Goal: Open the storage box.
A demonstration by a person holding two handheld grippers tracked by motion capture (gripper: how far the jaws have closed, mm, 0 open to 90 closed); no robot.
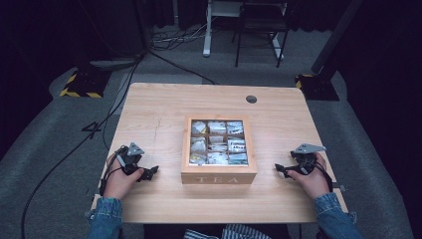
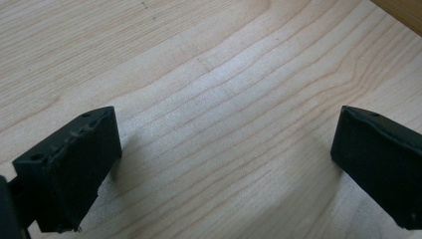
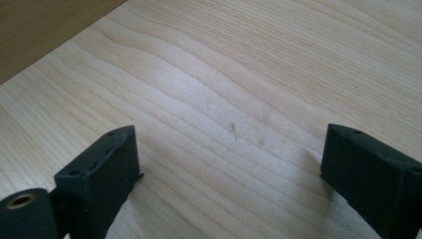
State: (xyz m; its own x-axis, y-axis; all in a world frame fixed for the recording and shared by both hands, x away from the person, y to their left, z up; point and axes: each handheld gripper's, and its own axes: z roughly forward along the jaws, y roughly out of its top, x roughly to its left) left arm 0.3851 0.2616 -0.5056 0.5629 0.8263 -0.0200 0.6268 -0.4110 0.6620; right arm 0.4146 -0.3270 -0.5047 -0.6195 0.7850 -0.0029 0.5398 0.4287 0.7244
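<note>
A wooden tea box (image 1: 219,173) marked TEA stands at the middle of the light wooden table (image 1: 159,109), its lid shut, with several packets of tea visible through the top. My left gripper (image 1: 148,173) rests on the table to the box's left, held in a hand, jaws wide apart with bare wood between them (image 2: 226,149). My right gripper (image 1: 281,171) rests to the box's right, also open over bare wood (image 3: 231,159). Both point inward at the box. A corner of the box (image 2: 403,10) lies at the top right of the left gripper view and its side (image 3: 45,30) at the top left of the right gripper view.
A round cable hole (image 1: 251,99) sits near the table's far right. Cables (image 1: 74,144) trail over the grey floor at the left. A chair (image 1: 261,30) and a stand base (image 1: 82,84) lie beyond the table.
</note>
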